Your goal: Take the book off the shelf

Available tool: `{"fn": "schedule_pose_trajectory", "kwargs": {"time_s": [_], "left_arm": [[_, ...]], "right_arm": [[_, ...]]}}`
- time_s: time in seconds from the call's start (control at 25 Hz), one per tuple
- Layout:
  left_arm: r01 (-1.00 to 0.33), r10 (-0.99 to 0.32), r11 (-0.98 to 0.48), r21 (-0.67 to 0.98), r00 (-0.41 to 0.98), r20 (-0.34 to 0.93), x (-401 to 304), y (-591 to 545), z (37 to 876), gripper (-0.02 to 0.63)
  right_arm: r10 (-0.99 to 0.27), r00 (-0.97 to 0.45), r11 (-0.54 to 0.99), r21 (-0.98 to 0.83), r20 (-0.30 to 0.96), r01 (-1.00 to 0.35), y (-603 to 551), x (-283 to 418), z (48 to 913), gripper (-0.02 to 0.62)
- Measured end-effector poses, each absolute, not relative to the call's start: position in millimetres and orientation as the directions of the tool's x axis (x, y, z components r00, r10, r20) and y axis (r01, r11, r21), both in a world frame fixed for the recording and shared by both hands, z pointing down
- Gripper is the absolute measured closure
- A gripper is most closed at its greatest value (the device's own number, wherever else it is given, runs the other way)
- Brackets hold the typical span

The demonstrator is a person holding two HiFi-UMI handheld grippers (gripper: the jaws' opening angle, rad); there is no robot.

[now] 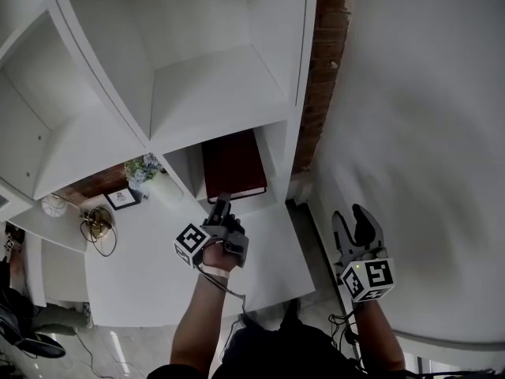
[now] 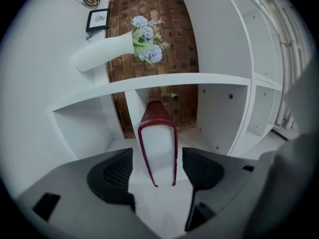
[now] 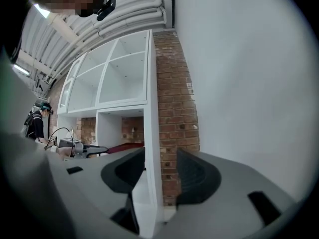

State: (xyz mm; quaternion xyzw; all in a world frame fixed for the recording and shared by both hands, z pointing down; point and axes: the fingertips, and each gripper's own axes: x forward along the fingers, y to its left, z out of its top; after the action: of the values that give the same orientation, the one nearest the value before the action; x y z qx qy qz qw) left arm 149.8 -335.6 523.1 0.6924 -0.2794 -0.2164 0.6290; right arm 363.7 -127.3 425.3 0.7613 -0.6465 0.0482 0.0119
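Task status: not yet done; the book (image 1: 233, 166) was still inside a lower compartment of the white shelf (image 1: 213, 93), its near end about level with the compartment's front edge. The approach appeared complete. The left gripper (image 1: 222, 205) was held at the book's near end, and in the left gripper view its jaws were spread wide with the dark red book (image 2: 158, 148) between them; a gap was seen on each side, so nothing was gripped yet. Left to do, as judged: closing on the covers, then drawing the book out. The right gripper (image 1: 353, 218) was held well apart, off to the right of the shelf near the plain wall, with its 2 jaws apart and nothing between them. Surroundings: a white vase of pale blue flowers (image 1: 150, 176), a small framed picture (image 1: 121, 198) and a coiled cable (image 1: 97, 226) were noted to the left of the book's compartment; a brick wall (image 1: 323, 69) ran along the shelf's right side. No obstruction was seen between jaws and book; the compartment's side walls were judged the only constraint on withdrawal.
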Motion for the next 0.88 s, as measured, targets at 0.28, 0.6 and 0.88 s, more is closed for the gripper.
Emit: {"fn": "schedule_pose_trajectory", "kwargs": {"time_s": [0.28,0.6,0.88], "left_arm": [[-0.052,-0.691,-0.017,0.998,0.722,0.026,153,-348,523,0.320],[-0.039,-0.700,0.008,0.999,0.713,0.034,152,-342,523,0.382],[-0.011,-0.705,0.005,1.000,0.709,0.011,144,-324,522,0.380]], "right_arm": [[-0.971,0.216,-0.221,-0.039,0.107,-0.974,-107,364,426,0.408],[-0.968,0.222,-0.229,-0.053,0.119,-0.972,-104,362,430,0.414],[-0.972,0.195,-0.203,-0.052,0.131,-0.978,-108,359,436,0.416]]}}
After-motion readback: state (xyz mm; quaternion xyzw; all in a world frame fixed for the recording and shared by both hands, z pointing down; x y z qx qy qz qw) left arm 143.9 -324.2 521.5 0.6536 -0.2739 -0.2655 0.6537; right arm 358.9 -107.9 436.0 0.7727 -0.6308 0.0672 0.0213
